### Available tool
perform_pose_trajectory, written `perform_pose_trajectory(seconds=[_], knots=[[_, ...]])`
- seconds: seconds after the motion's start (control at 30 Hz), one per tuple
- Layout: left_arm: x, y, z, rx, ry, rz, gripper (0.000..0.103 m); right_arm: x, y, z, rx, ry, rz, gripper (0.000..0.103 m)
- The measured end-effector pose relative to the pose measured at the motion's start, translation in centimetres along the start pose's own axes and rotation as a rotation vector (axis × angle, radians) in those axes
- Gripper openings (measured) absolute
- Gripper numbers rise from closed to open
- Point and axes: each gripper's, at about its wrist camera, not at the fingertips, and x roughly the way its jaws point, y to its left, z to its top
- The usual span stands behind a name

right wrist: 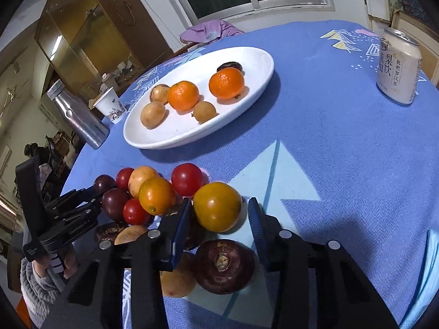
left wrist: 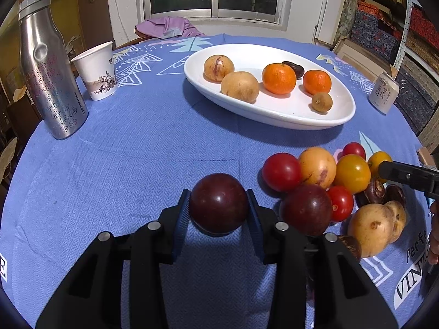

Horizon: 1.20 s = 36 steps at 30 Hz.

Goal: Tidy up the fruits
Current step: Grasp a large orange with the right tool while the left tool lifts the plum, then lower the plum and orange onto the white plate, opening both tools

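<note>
My left gripper (left wrist: 218,201) is shut on a dark red round fruit (left wrist: 218,208), both blue pads pressing its sides just above the blue cloth. My right gripper (right wrist: 221,205) straddles a yellow-orange tomato (right wrist: 216,211) at the edge of the loose fruit pile (right wrist: 156,194). The left pad touches the tomato, and a thin strip of cloth shows at the right pad. A dark purple bulb (right wrist: 225,266) lies under the right gripper. The white oval plate (left wrist: 274,116) beyond holds two oranges, two tan fruits, a small brown fruit and a dark nut.
A steel bottle (left wrist: 49,82) and a paper cup (left wrist: 96,71) stand at the far left. A drink can (right wrist: 399,68) stands at the far right. A purple cloth (left wrist: 167,27) lies at the table's back edge. A hand in a grey sleeve (right wrist: 41,274) holds the left gripper.
</note>
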Motion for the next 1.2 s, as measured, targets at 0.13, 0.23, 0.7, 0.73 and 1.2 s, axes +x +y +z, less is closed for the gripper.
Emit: perform_pose_trajectory(seconds=[0.13, 0.23, 0.7, 0.73, 1.2], knots=[[0.1, 0.0, 0.0, 0.003, 0.001, -0.002, 0.040, 0.3, 0.2, -0.2, -0.023, -0.001, 0.002, 0.038], [0.1, 0.0, 0.0, 0.003, -0.001, -0.004, 0.040, 0.2, 0.4, -0.3, -0.043, -0.017, -0.009, 0.038], [-5.0, 0.4, 1.7, -0.042, -0.175, 0.027, 0.037, -5.0, 1.1, 0.3, -0.059, -0.198, -0.001, 0.038], [-5.9, 0.4, 2.3, -0.054, -0.187, 0.008, 0.037, -7.1, 1.7, 0.7, -0.078, -0.265, -0.008, 0.037], [-11.3, -4.5, 14.2, -0.017, -0.354, -0.070, 0.037, -13.8, 7.3, 12.0, -0.146, -0.494, 0.073, 0.037]])
